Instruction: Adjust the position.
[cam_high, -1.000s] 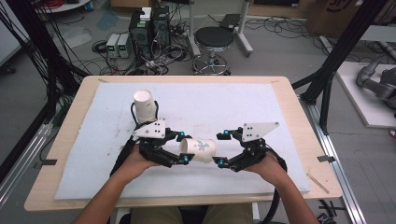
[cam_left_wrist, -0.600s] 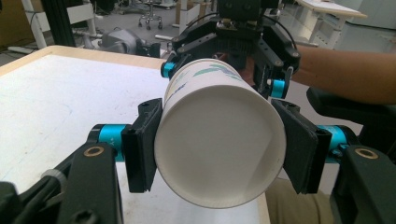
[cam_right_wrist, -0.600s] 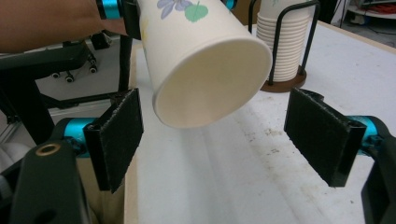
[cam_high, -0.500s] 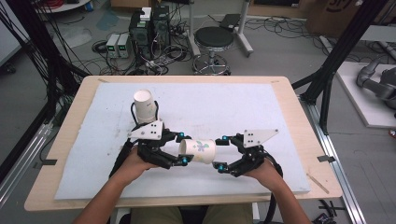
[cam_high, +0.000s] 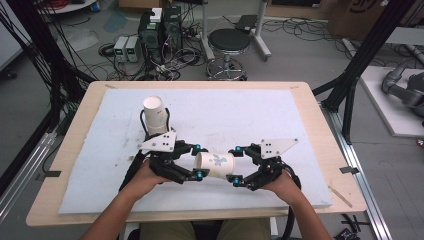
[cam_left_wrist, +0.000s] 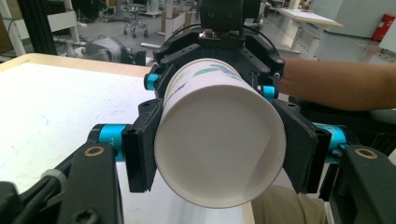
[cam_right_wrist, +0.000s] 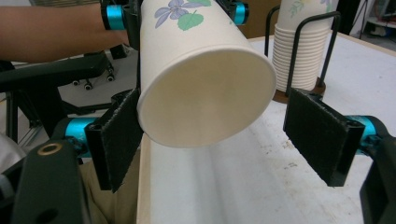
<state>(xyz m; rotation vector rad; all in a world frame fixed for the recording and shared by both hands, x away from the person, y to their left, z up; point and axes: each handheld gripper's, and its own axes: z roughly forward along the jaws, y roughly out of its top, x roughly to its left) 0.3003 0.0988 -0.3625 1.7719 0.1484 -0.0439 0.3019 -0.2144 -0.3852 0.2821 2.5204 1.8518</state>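
Lying on its side above the near edge of the table (cam_high: 305, 100), a flower-printed paper cup (cam_high: 216, 165) spans the gap between both tools. Left gripper (cam_high: 192, 161): pads clenched on the cup's walls at its bottom end. Right gripper (cam_high: 235, 164): jaws released but just closing, straddling the cup's open mouth, one pad touching the rim, the other apart. Behind the left gripper, a wire rack holds a cup stack (cam_high: 156, 115).

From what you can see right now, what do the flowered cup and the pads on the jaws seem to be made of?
The flowered cup looks like thin paper: matte off-white walls, a printed flower and a rolled rim. The pads on the right hand-held gripper look like black foam or rubber, dull and slightly rough; which one I cannot tell.
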